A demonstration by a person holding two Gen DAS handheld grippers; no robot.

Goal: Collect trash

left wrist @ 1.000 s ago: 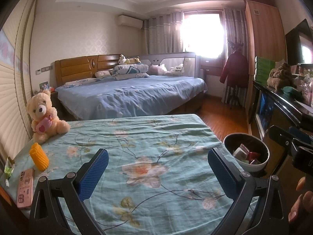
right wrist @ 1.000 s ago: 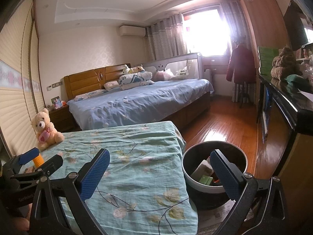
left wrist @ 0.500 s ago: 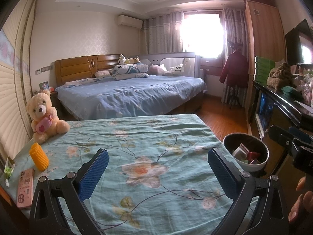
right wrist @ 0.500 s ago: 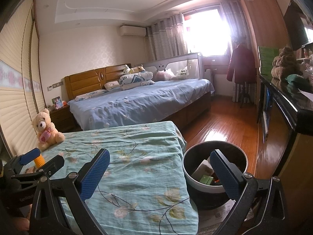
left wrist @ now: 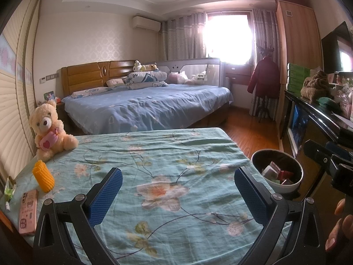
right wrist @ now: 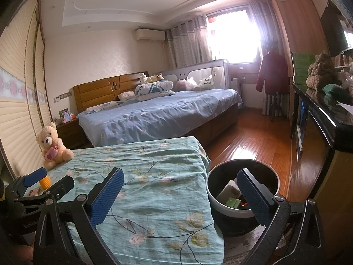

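Observation:
A round bin (left wrist: 278, 172) (right wrist: 242, 190) with a white outside and dark inside stands on the floor at the table's right end, holding several boxes and wrappers. My left gripper (left wrist: 177, 195) hovers open over the floral tablecloth (left wrist: 154, 165) with nothing between its blue pads. My right gripper (right wrist: 181, 196) is open too, its right finger in front of the bin and its left finger over the tablecloth (right wrist: 150, 176). A small green-and-white wrapper (left wrist: 8, 190) lies at the table's far left edge.
A teddy bear (left wrist: 49, 130), a yellow corn-shaped toy (left wrist: 43, 175) and a pink phone (left wrist: 27, 212) sit at the table's left end. A bed (left wrist: 150, 106) lies beyond, wood floor (right wrist: 253, 141) to the right, a dark cabinet (right wrist: 326, 121) along the right wall.

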